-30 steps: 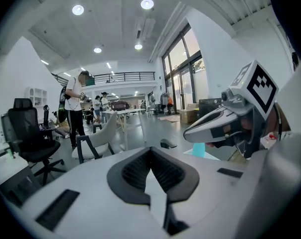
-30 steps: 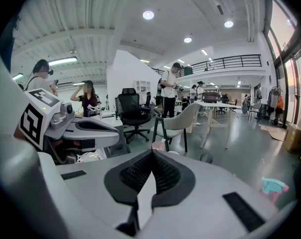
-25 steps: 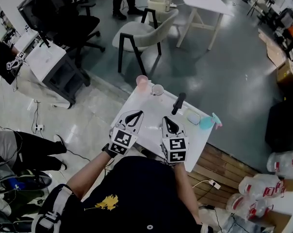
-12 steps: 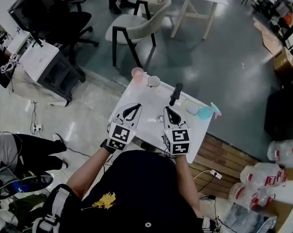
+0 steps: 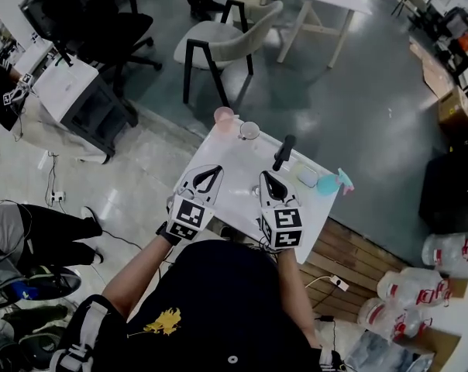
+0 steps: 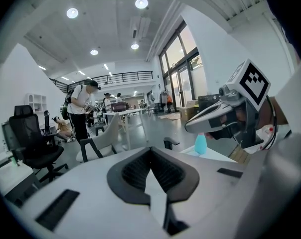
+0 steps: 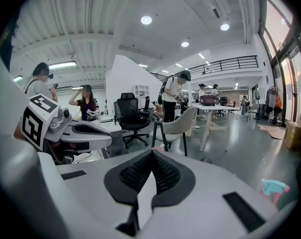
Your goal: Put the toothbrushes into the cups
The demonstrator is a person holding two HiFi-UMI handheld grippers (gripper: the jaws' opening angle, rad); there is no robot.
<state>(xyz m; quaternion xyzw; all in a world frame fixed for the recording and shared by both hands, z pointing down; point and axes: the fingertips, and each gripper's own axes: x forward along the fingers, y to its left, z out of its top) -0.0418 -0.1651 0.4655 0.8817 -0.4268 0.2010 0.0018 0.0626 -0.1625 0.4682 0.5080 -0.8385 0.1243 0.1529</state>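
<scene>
– White table [image 5: 218, 184], small, with both grippers held low over its near half. How do the jaws stand?

– Closed, on both. The left gripper [image 5: 215, 170] has its ribbed pads pressed together in its own view, and so has the right gripper [image 5: 263, 176]. Neither grips anything.

– And the cups?

– At the far left corner. The pink cup [image 5: 224, 116] sits right at the edge and the clear cup [image 5: 250, 130] just beside it, to its right. Both are upright and well apart from the grippers.

– The toothbrushes?

– I cannot pick them out for certain. A black handle-like thing [image 5: 284, 152] stands tilted ahead of the right gripper, right of the clear cup. What it is I cannot tell.

– Anything between the jaws and the cups?

– Bare tabletop ahead of the left gripper. On the right side lie a pale oval thing [image 5: 307, 177] and a teal thing with a pink tip [image 5: 329, 184], near the table's right edge.

– Around the table?

– A grey chair [image 5: 234, 41] past the cups, a black office chair [image 5: 102, 29] further left, and a white cabinet [image 5: 75, 91]. Wooden boards [image 5: 350, 270] lie at the right, with plastic bottles [image 5: 404, 301] beyond them.
</scene>
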